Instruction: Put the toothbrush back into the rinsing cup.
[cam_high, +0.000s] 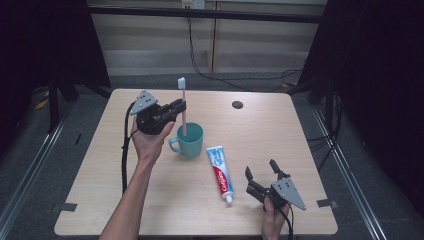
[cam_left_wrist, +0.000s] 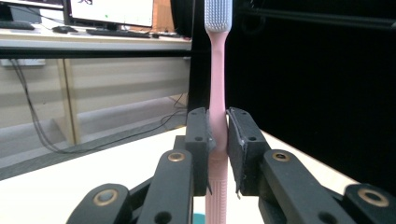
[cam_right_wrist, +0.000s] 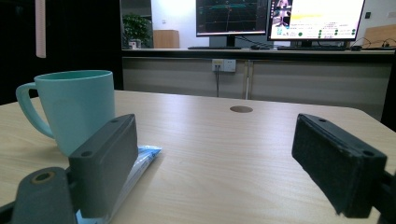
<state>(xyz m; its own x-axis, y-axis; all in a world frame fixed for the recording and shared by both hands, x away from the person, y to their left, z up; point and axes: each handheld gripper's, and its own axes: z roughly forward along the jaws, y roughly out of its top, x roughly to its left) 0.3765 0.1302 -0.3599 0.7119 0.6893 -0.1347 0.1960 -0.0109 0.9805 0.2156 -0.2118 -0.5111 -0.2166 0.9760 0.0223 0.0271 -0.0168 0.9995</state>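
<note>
Tabletop (cam_high: 150, 200) margin around toothbrush (cam_high: 183, 107)

high: above, facing forward-down | tool views: close, level | shared: mug (cam_high: 189, 140)

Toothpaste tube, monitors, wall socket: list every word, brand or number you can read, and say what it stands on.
Nothing can be quoted; no text reads clearly.
Toothpaste tube: red and blue printing runs along it, too blurred to read.
Monitors behind the table: coloured windows and lines of text, too small to read.
Wall socket: no legible marking.
Mug and toothbrush: no lettering visible.
</note>
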